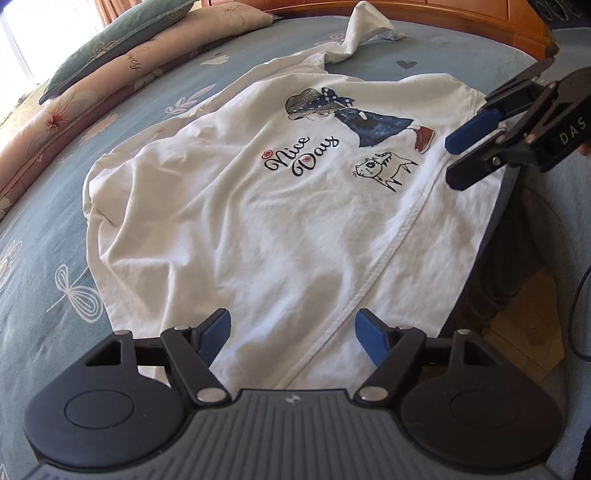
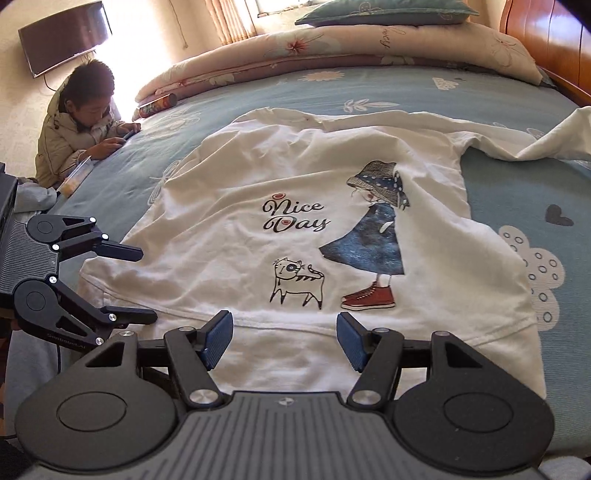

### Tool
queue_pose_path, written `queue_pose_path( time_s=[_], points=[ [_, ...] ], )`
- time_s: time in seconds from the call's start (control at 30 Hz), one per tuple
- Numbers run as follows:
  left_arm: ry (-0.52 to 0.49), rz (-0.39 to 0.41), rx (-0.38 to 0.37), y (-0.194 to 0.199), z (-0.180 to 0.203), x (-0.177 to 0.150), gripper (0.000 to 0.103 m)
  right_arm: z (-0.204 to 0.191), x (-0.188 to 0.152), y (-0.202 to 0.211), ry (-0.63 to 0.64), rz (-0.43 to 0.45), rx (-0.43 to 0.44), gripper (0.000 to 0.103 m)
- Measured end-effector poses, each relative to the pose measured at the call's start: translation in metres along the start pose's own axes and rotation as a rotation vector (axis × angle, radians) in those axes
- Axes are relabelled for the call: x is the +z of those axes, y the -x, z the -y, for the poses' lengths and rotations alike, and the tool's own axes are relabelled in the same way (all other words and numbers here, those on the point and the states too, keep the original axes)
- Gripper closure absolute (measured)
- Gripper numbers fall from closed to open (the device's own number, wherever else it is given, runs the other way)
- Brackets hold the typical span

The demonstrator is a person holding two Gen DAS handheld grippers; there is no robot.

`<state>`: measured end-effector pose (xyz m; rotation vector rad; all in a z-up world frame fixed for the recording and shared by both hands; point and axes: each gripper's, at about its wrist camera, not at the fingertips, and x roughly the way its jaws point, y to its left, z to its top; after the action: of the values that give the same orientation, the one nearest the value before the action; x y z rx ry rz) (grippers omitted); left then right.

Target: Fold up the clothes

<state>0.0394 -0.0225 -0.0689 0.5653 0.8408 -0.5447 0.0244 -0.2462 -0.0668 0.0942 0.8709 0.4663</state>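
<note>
A white long-sleeved shirt (image 1: 258, 206) with a "Nice Day" print, a girl and a cat lies spread face up on the blue bedsheet (image 1: 44, 258); it also shows in the right wrist view (image 2: 295, 184). One sleeve (image 1: 364, 26) trails toward the headboard. My left gripper (image 1: 293, 334) is open and empty, just above the shirt's bottom hem; it also shows at the left of the right wrist view (image 2: 146, 284). My right gripper (image 2: 284, 341) is open and empty over the hem; it also shows in the left wrist view (image 1: 452, 158).
Folded quilts and a green pillow (image 1: 110, 40) lie along the far side of the bed. A wooden headboard (image 2: 546, 40) stands at one end. A child (image 2: 85, 122) leans on the bed edge beside a can (image 2: 157, 105). A television (image 2: 62, 35) hangs on the wall.
</note>
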Motion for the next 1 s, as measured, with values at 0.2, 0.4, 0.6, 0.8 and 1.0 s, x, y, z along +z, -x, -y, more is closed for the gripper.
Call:
queue_pose_path(
  time_s=[0.2,0.4,0.6,0.8,1.0],
  points=[
    [0.073,-0.012,-0.024,0.005,-0.011,-0.009,0.027,0.011,-0.020,0.004,0.034,-0.051,-0.050,0.036],
    [0.095,0.105,-0.079,0.021,-0.011,0.008,0.027,0.007,-0.005,0.016,0.106,-0.057,-0.150,0.031],
    [0.188,0.060,-0.110,-0.010,-0.013,0.017,0.027,-0.016,0.047,-0.020,0.260,0.047,-0.208,0.005],
    [0.278,0.058,-0.166,-0.017,-0.019,-0.001,0.024,-0.004,0.060,-0.069,0.197,-0.023,-0.157,0.005],
    [0.390,0.091,-0.177,-0.002,-0.047,-0.006,0.024,-0.006,0.046,-0.082,0.199,-0.043,-0.168,0.000]
  ],
)
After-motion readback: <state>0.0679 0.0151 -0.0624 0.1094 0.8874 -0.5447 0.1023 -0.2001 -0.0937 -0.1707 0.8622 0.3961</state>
